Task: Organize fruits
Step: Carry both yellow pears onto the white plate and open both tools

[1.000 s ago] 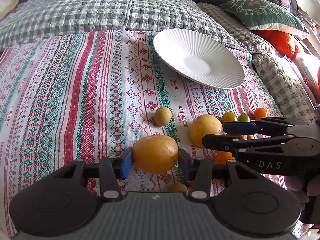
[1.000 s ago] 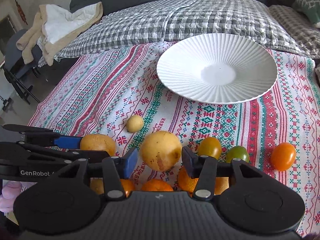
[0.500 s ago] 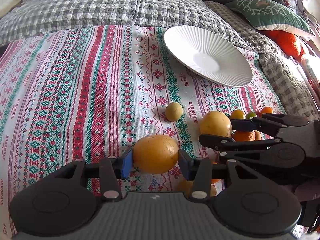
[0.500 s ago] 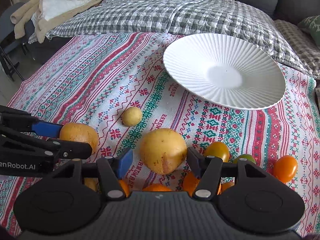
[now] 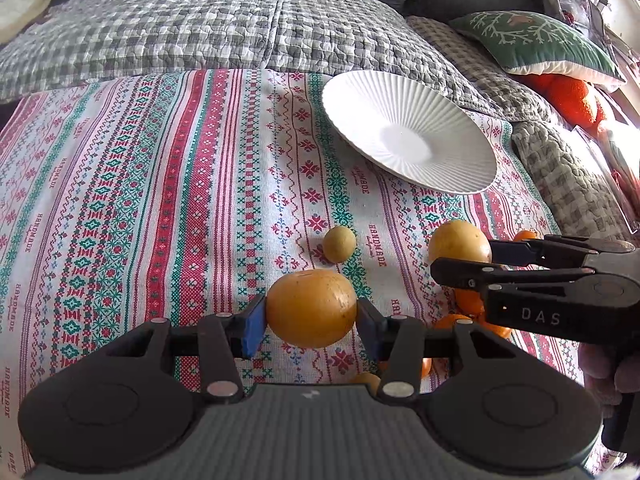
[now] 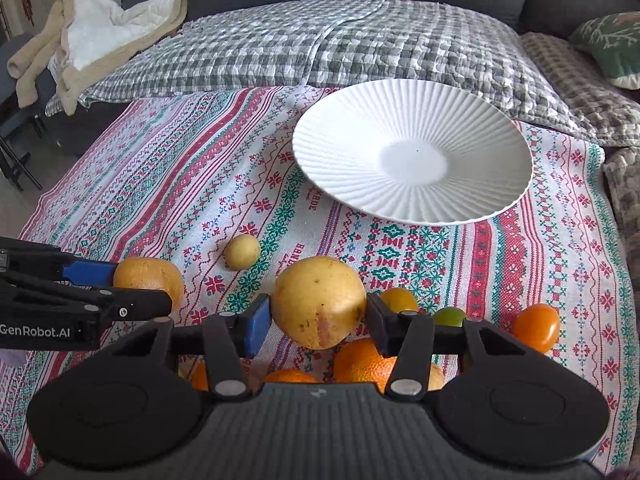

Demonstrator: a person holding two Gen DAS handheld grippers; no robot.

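Note:
My left gripper [image 5: 310, 326] is shut on a large orange-yellow fruit [image 5: 311, 314] and holds it above the patterned cloth. My right gripper [image 6: 316, 324] is shut on a large pale yellow fruit [image 6: 319, 307], also lifted. Each gripper shows in the other's view: the right gripper [image 5: 460, 256] to the right, the left gripper [image 6: 140, 284] to the left. A white ribbed plate [image 6: 412, 196] lies empty farther back; it also shows in the left wrist view [image 5: 408, 136]. A small yellow fruit [image 6: 242, 251] lies on the cloth between them.
Oranges [image 6: 362, 362] and small orange [image 6: 536, 327], yellow [image 6: 398, 299] and green [image 6: 449, 316] fruits lie on the cloth [image 6: 168, 184] under and right of the right gripper. A checked quilt [image 6: 340, 40], a green cushion [image 5: 532, 44] and a towel [image 6: 92, 28] lie behind.
Both grippers have lifted their fruits off the cloth and risen, tilting a little toward the plate. The loose fruits have stayed in place.

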